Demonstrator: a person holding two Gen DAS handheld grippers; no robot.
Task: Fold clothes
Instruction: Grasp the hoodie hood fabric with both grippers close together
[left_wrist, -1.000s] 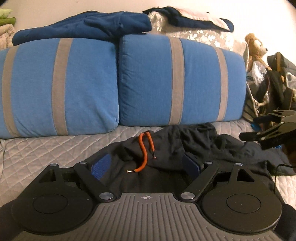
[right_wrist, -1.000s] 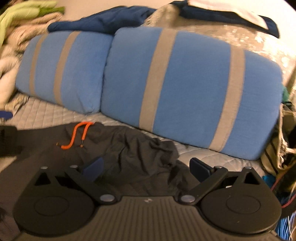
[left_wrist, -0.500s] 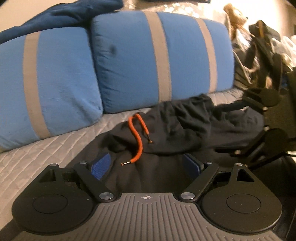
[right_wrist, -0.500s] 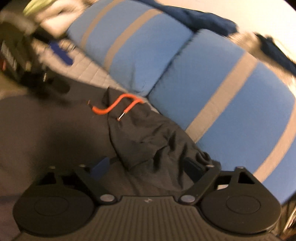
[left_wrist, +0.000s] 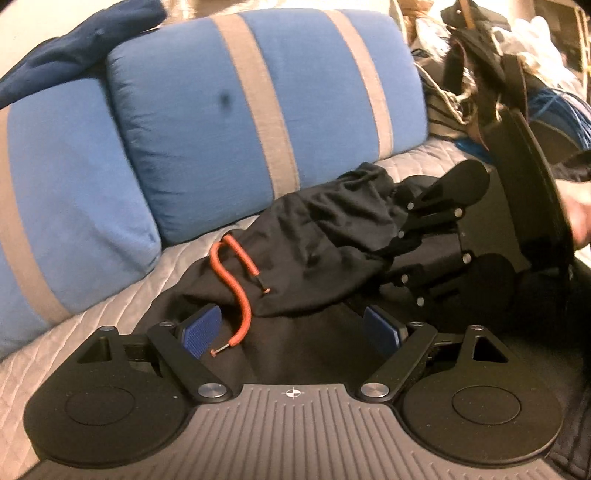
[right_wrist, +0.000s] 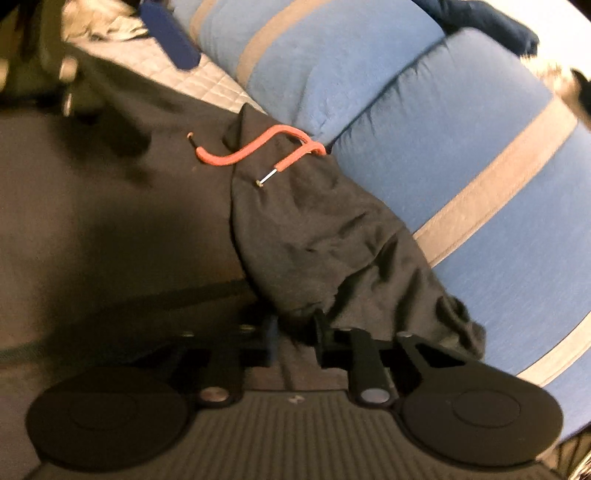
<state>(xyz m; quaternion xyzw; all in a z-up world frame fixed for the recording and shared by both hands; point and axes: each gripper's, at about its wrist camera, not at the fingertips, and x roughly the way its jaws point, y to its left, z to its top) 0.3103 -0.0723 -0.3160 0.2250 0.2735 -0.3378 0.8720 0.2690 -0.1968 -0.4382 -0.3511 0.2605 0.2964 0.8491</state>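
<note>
Nearest in the left wrist view: the left gripper (left_wrist: 291, 330), jaws spread wide, blue pads (left_wrist: 201, 328) hovering just above the flat part of a black hoodie (left_wrist: 325, 240) and gripping nothing. Spread under it, a grey quilted bed cover (left_wrist: 74, 332), serving as the working surface.

Lying across that cover, the hoodie itself: body flat toward the near edge, hood bunched in a wrinkled mound just in front of the pillows. Curling out of the hood, an orange drawstring (left_wrist: 236, 288), one metal-tipped end resting on the flat fabric close to the left pad, the other on the hood.

To the right in the same view, the right gripper (left_wrist: 402, 240), turned on its side and buried at the tips in the hood's folds. Seen from its own camera, the right gripper (right_wrist: 295, 332) drawn nearly together with a fold of the hood's edge pinched between the fingers. Same drawstring (right_wrist: 258, 151) farther up the garment there.

Behind the hoodie, along the far edge of the bed, two blue pillows (left_wrist: 258, 110) with grey stripes, standing side by side and touching. On top of the left one, a dark blue garment (left_wrist: 74, 66). At the far right corner, a blurred heap of bags and blue cords (left_wrist: 554, 103), details not readable. No containers visible.
</note>
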